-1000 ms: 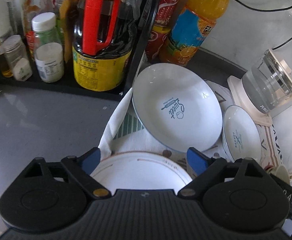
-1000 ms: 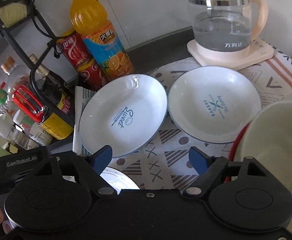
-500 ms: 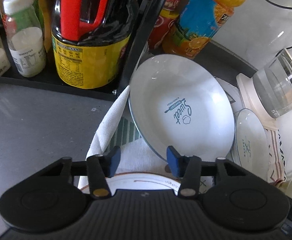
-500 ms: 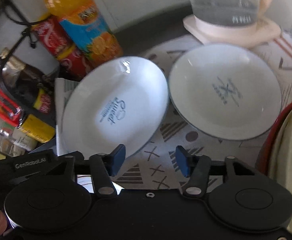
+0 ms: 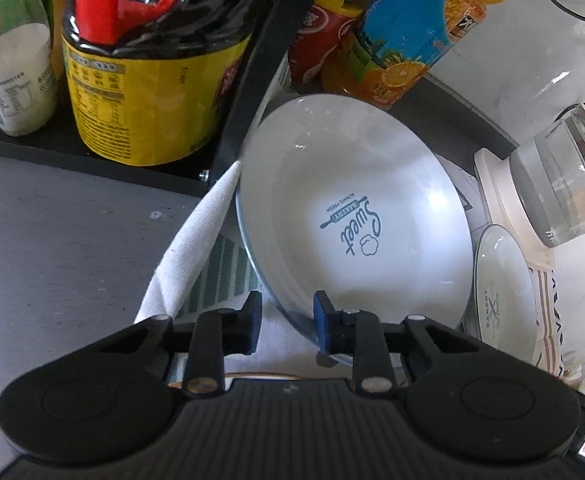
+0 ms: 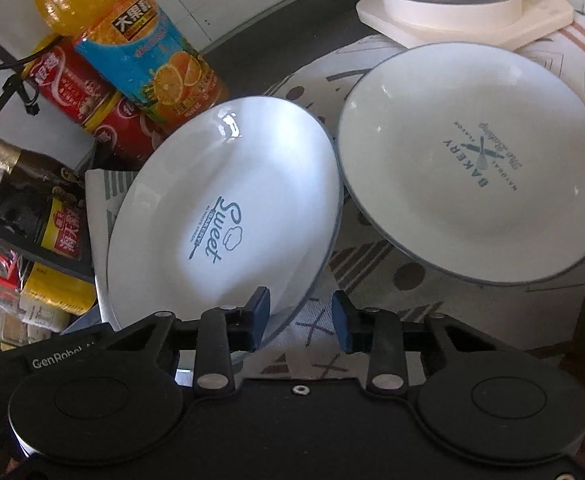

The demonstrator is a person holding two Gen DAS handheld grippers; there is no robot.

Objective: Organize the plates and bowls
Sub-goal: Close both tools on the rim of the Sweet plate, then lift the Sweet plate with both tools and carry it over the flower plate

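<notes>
Left wrist view: left gripper (image 5: 285, 322) gapes at the Sweet plate (image 5: 352, 224) rim; right gripper (image 6: 299, 320) also parted.

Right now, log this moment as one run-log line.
left hand-held gripper: part open, at Sweet plate near rim | right hand-held gripper: part open, same rim | Bakery plate: untouched on patterned mat

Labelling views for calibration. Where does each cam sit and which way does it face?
Left wrist: on the left tongs, facing along its fingers at the near rim of the Sweet plate; only tongs show.
Right wrist: on the right tongs, facing the same plate and the Bakery plate; only tongs show.
Shared: both plates, orange juice bottle, kettle.
</notes>
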